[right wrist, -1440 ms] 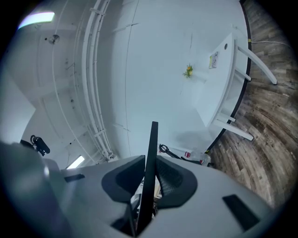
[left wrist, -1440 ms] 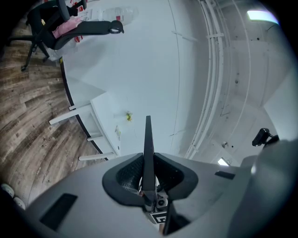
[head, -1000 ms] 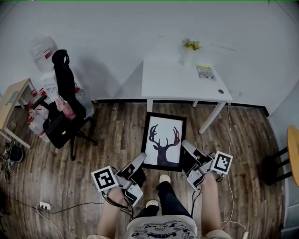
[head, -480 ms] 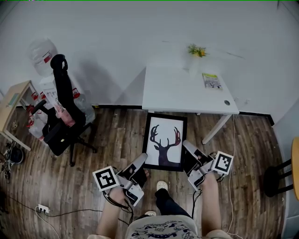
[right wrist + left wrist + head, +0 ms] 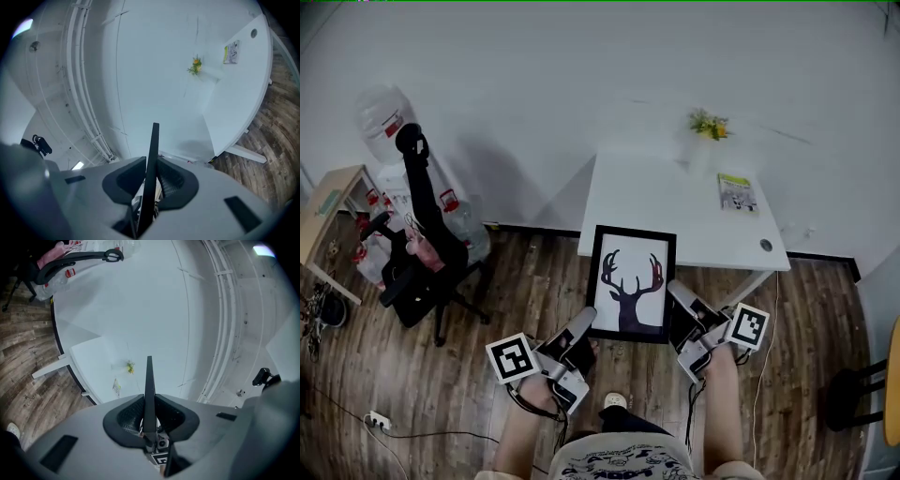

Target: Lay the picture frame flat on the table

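A black picture frame [image 5: 630,284] with a deer print hangs in front of me, its face toward me, held by both side edges. My left gripper [image 5: 584,325] is shut on its left edge, and my right gripper [image 5: 676,298] is shut on its right edge. In the left gripper view the frame edge [image 5: 149,390] stands thin and upright between the pads of the gripper [image 5: 149,417]. The right gripper view shows the same: the edge [image 5: 151,159] is clamped in the gripper [image 5: 152,177]. The white table [image 5: 666,202] lies just beyond, and the frame's top overlaps its near edge.
A vase of flowers [image 5: 707,128] and a booklet [image 5: 736,191] stand on the table's far right part. At the left are an office chair [image 5: 420,253], water bottles [image 5: 382,114] and a small wooden table [image 5: 322,202]. A stool [image 5: 855,386] is at the right.
I have walked toward the white table with the frame held in both grippers. The table has come nearer, and the frame's top now overlaps its front edge.
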The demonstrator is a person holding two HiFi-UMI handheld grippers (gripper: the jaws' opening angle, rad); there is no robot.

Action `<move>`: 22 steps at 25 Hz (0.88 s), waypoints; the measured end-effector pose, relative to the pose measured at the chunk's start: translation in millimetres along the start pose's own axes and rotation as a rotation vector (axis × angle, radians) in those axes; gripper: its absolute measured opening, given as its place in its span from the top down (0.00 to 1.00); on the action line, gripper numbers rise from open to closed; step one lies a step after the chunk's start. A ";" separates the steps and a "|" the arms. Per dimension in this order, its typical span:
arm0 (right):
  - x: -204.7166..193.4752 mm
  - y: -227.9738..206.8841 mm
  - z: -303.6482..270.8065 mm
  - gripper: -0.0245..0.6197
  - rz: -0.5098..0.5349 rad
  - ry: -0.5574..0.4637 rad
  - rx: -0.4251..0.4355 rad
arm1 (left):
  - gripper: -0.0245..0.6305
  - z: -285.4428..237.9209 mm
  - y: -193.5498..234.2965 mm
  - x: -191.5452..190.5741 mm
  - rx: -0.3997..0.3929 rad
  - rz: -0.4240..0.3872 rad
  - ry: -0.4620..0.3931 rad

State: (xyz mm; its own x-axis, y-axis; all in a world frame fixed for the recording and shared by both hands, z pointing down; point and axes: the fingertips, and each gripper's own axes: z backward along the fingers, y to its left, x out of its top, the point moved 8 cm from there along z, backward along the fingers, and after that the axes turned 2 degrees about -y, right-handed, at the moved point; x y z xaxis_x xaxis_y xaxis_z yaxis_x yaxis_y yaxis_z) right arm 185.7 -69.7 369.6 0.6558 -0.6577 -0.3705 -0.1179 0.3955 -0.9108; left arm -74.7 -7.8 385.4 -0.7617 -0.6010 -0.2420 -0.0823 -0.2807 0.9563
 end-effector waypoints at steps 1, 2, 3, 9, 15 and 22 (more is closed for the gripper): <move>8.3 -4.4 -4.5 0.83 0.000 0.004 0.004 | 0.84 -8.4 2.5 2.8 0.002 0.000 -0.005; 15.8 -9.1 -8.5 0.83 -0.001 0.008 0.007 | 0.84 -16.1 5.2 5.5 0.005 -0.002 -0.009; 23.0 -13.8 -12.2 0.83 -0.002 0.012 0.009 | 0.84 -23.7 7.8 8.2 0.007 -0.005 -0.012; 52.5 -38.6 -26.7 0.83 -0.033 0.017 -0.005 | 0.84 -58.5 22.2 19.4 0.031 0.010 -0.015; 70.4 -62.6 -41.6 0.83 -0.053 0.018 -0.015 | 0.84 -80.9 39.4 32.8 0.055 0.023 -0.011; 95.6 -89.4 -77.1 0.83 -0.050 0.002 -0.033 | 0.84 -116.1 65.1 70.4 0.044 0.032 0.009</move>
State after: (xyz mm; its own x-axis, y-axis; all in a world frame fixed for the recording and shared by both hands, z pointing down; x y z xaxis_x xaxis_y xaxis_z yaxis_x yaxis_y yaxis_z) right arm 201.4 -217.4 401.6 0.6599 -0.6774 -0.3250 -0.1101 0.3407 -0.9337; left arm -59.1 -155.3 411.5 -0.7585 -0.6159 -0.2128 -0.0865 -0.2285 0.9697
